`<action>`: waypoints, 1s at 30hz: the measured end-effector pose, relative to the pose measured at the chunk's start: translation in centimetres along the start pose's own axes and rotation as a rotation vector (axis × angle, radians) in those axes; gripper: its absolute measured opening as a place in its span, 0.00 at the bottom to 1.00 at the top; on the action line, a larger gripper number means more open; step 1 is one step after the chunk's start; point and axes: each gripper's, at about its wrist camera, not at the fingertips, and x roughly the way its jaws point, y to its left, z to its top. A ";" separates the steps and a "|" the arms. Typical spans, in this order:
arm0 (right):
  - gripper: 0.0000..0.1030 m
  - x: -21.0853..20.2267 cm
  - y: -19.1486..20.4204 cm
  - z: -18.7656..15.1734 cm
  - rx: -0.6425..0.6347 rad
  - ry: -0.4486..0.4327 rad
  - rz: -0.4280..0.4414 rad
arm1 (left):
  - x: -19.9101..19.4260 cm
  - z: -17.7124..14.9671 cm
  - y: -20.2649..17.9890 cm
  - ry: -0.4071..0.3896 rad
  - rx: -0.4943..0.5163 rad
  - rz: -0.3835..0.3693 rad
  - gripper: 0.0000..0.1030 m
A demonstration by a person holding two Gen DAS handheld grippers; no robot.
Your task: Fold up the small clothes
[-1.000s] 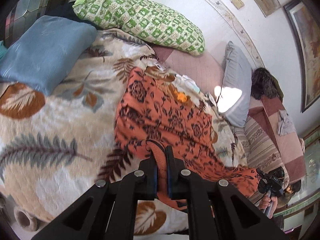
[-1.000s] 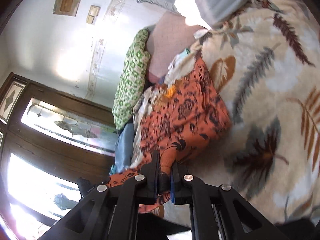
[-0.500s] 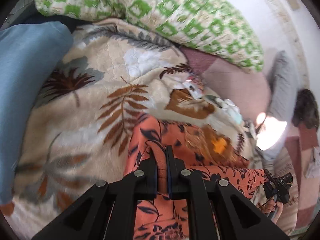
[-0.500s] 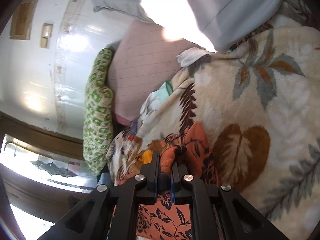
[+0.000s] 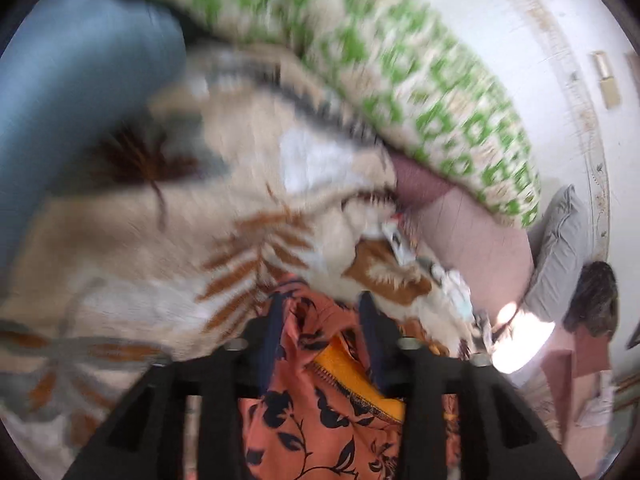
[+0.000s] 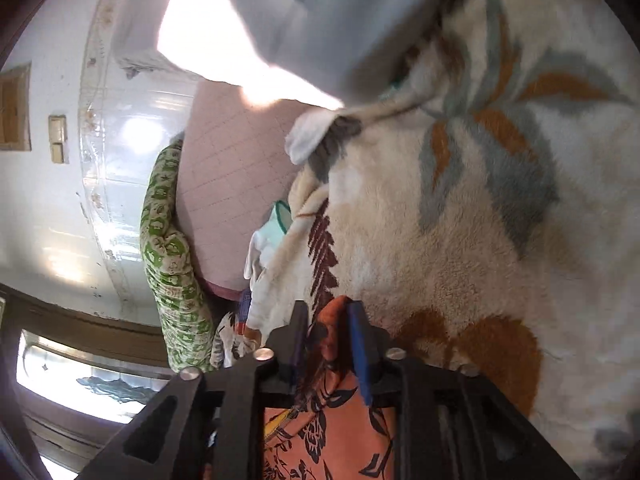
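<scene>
1. Whereas both claws were pinched tight on cloth 0.5 s ago, the left claw (image 5: 320, 312) now has its jaws spread wide, w/ the orange black-floral cotton garment (image 5: 320, 412) lying loose btwn them; the yellow-orange inner lining shows in the gap.
2. Right claw (image 6: 326, 328) also parted vs. before. Garment's fold (image 6: 336, 400) bunches up btwn its jaws, touching both blue pads or nearly so; can't tell if any grip is left, but the gap is clearly wider than 0.5 s ago.
3. Garment pos: on the bed, on the cream leaf-print fleece blanket (image 5: 192, 240), its leading edge brought toward the head end, near the blanket's rumpled edge & the pink quilted mattress cover (image 6: 236, 184). Green-patterned pillow (image 5: 420, 92) & blue pillow (image 5: 76, 92) sit beyond, well apart from it.
4. Left view is heavily motion-blurred, so that claw is moving fast.
5. Meaning, as I judge it: the carried edge looks laid over twd the head of the bed & let go, so one fold is prob. done. Next likely needs pulling clear w/o dragging cloth, then a regrip for the cross fold.
6. Risk: fabric snagging on a pad & undoing the fold.
</scene>
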 end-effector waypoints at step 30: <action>0.37 20.0 19.3 -16.2 -0.828 0.125 -0.502 | 0.4 -13.1 2.1 0.083 0.222 0.307 0.69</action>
